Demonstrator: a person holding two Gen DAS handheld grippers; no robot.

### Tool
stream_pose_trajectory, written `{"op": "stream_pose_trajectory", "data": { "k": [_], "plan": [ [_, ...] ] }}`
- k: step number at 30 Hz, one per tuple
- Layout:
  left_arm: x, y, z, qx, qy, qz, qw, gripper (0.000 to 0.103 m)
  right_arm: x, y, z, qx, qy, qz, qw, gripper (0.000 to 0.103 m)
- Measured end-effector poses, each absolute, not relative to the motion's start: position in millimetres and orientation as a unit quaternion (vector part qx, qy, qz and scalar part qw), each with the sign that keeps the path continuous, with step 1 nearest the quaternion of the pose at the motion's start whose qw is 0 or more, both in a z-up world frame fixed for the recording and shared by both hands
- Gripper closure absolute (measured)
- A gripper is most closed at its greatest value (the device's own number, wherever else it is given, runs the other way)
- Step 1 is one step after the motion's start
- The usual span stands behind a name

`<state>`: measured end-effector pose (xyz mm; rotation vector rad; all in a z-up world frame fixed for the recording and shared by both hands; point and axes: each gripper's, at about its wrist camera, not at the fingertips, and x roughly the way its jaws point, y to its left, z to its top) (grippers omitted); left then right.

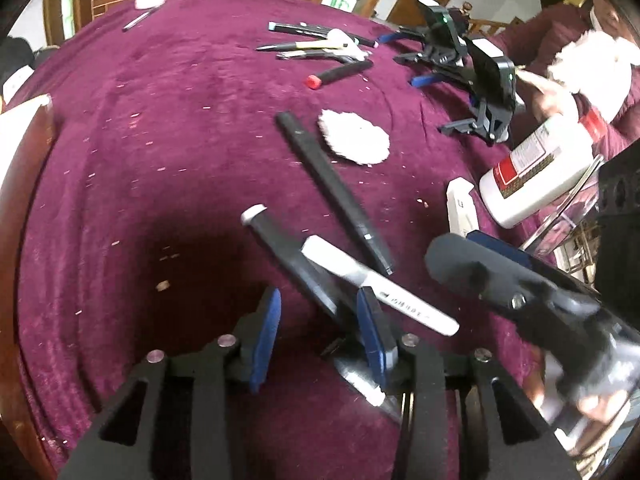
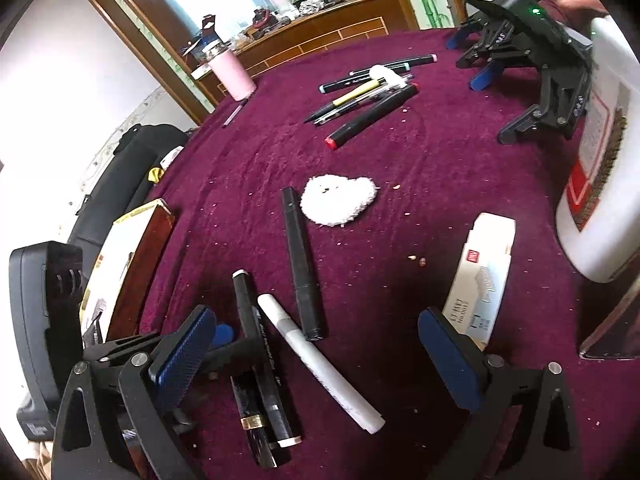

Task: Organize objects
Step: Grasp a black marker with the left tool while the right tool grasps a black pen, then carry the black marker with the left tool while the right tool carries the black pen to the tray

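Note:
On the purple cloth (image 1: 160,160) close in front of me lie a black marker with a white end (image 1: 276,244) (image 2: 250,320), a white marker (image 1: 380,292) (image 2: 320,364) and a long black pen (image 1: 336,192) (image 2: 300,264). My left gripper (image 1: 320,336) is open; its right finger rests over the black marker, and nothing sits between the pads. Its blue tip (image 2: 224,334) shows in the right wrist view. My right gripper (image 2: 316,356) stands wide open above the markers, not pressing on any. A black pen with a gold band (image 2: 252,420) lies beneath it.
Farther back lie a heap of pens (image 1: 320,42) (image 2: 368,88), a red-capped marker (image 2: 372,116) and a white fluffy pad (image 2: 338,200). A white bottle (image 1: 540,168), a small white box (image 2: 484,272) and two spare grippers (image 1: 492,80) stand right. A wooden box (image 2: 132,256) sits left.

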<state>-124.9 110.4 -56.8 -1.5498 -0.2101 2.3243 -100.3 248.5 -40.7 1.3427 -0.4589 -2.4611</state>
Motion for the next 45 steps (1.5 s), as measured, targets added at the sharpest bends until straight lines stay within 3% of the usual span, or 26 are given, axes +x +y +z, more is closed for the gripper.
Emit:
{"op": "stream_pose_trajectory", "data": {
  "k": [4,9,17,21,27,29,35,39,42,45],
  "plan": [
    [-127.2,126.1,-56.9,-0.524,-0.021,0.839,0.144,0.071,-99.1,251.8,-39.7,0.469,-0.160,-0.857,0.143,0.000],
    [-124.2,109.7,-57.3,-0.519,0.005,0.846,0.119,0.089,-102.5,248.1,-39.4,0.470,-0.154,-0.857,0.146,0.000],
    [-119.5,51.6,-58.0,-0.526,-0.047,0.839,0.128,0.089,-117.2,228.0,-44.1,0.474,-0.134,-0.856,0.158,0.002],
    [-125.2,34.7,-59.9,-0.527,-0.090,0.833,0.145,0.089,-126.4,215.2,-47.4,0.484,-0.114,-0.853,0.159,0.022],
    [-130.6,26.1,-59.8,-0.518,-0.110,0.834,0.157,0.089,-143.2,199.8,-56.2,0.498,-0.080,-0.851,0.145,0.036],
    [-132.7,26.9,-61.9,-0.521,-0.106,0.833,0.153,0.089,-151.8,194.5,-61.3,0.505,-0.067,-0.850,0.135,0.043],
    [-135.0,41.4,-60.3,-0.517,-0.056,0.843,0.140,0.089,-163.4,170.6,-64.0,0.494,0.014,-0.863,0.106,0.049],
    [-132.7,59.9,-59.8,-0.504,0.011,0.856,0.116,0.089,-161.2,160.6,-65.3,0.480,0.063,-0.869,0.101,0.065],
    [-130.5,62.7,-59.8,-0.499,0.024,0.859,0.107,0.089,-158.2,165.2,-65.0,0.476,0.063,-0.871,0.102,0.088],
    [-130.9,53.2,-59.1,-0.505,-0.010,0.854,0.120,0.089,-152.3,169.3,-64.1,0.476,0.051,-0.871,0.107,0.089]
  ]
}}
